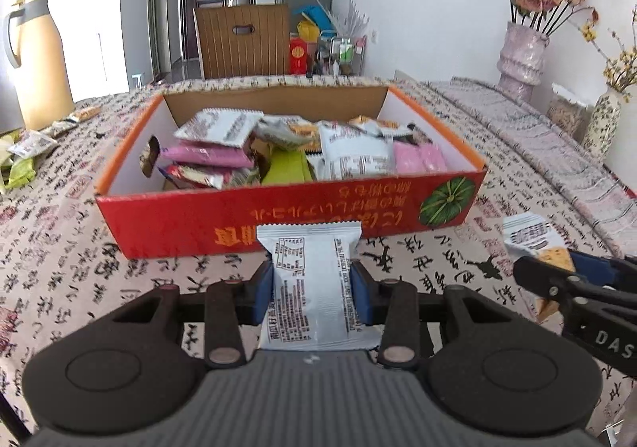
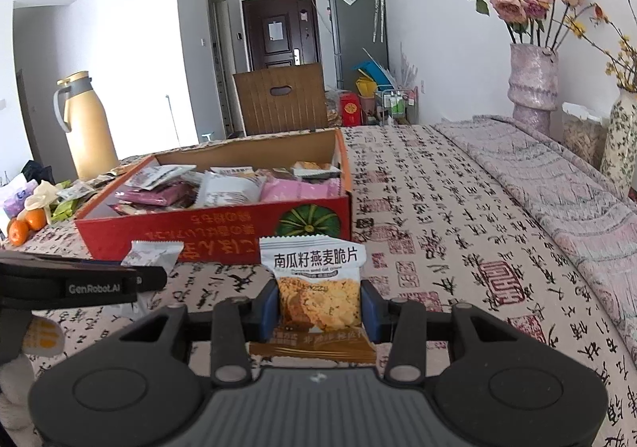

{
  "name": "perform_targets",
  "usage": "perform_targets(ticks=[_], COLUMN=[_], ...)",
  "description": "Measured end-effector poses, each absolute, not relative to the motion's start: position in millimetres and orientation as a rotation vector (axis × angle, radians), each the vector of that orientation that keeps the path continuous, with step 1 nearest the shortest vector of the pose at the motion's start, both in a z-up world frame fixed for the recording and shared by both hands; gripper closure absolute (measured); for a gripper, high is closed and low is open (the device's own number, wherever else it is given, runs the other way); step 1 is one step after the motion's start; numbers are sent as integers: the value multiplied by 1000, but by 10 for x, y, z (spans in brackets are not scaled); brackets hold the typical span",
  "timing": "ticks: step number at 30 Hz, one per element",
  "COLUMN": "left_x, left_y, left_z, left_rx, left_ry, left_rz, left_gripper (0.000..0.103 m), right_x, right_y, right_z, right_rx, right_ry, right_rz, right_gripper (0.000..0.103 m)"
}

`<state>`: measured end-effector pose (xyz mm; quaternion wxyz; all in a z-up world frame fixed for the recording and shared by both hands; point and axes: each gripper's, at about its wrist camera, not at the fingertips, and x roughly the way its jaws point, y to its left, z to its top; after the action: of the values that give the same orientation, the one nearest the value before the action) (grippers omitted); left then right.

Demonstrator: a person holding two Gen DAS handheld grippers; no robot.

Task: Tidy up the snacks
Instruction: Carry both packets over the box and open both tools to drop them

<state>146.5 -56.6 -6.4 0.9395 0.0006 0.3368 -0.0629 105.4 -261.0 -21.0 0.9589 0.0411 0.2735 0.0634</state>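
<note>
one long table (image 1: 438, 116) fills both views, draped in a cream cloth printed with black calligraphy and red seals, with a grey patterned runner (image 2: 537, 168) laid along its right side. on the cloth sits a shallow red cardboard box (image 1: 286, 216), open at the top, with an orange rim, white inner walls, upside-down yellow lettering and a green pumpkin picture on its near wall. inside it lies a loose heap of snack packets (image 1: 302, 148): white ones with printed backs, pink ones at the left and right, a yellow-green one near the middle and a few orange-and-white ones toward the back. to the left of the box stands a tan thermos jug (image 2: 85, 124) with a grey handle, and near its foot a small scatter of loose packets (image 1: 28, 156) and two oranges (image 2: 26, 228) rest on the cloth. at the far right a pink textured vase (image 2: 533, 84) holds dried roses, beside a floral vase (image 1: 603, 120) and a clear jar (image 1: 567, 112). just in front of the box, the left gripper (image 1: 312, 287) pinches a white snack packet (image 1: 310, 267) between its blue pads, printed back up, raised above the cloth. beside it the right gripper (image 2: 318, 307) is clamped on an oat crisp packet (image 2: 314, 279), white on top with a golden picture, also held clear of the table short of the box.
</note>
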Motion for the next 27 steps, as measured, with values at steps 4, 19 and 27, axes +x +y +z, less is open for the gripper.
perform_targets(ticks=[4,19,27], left_x=[1437,1760,2128], left_y=[-489,-222,-170], left_z=[70,534,594], left_rx=[-7,-23,-24], left_ry=[644,509,482], left_rz=[-135,-110,-88], left_gripper=[61,61,61], right_x=[1073,1574,2085], right_y=[-2504,-2064,-1919], right_z=[-125,209,282], right_rx=[69,27,13], right_ry=[536,467,450], right_rz=[146,201,205], right_gripper=[62,62,62])
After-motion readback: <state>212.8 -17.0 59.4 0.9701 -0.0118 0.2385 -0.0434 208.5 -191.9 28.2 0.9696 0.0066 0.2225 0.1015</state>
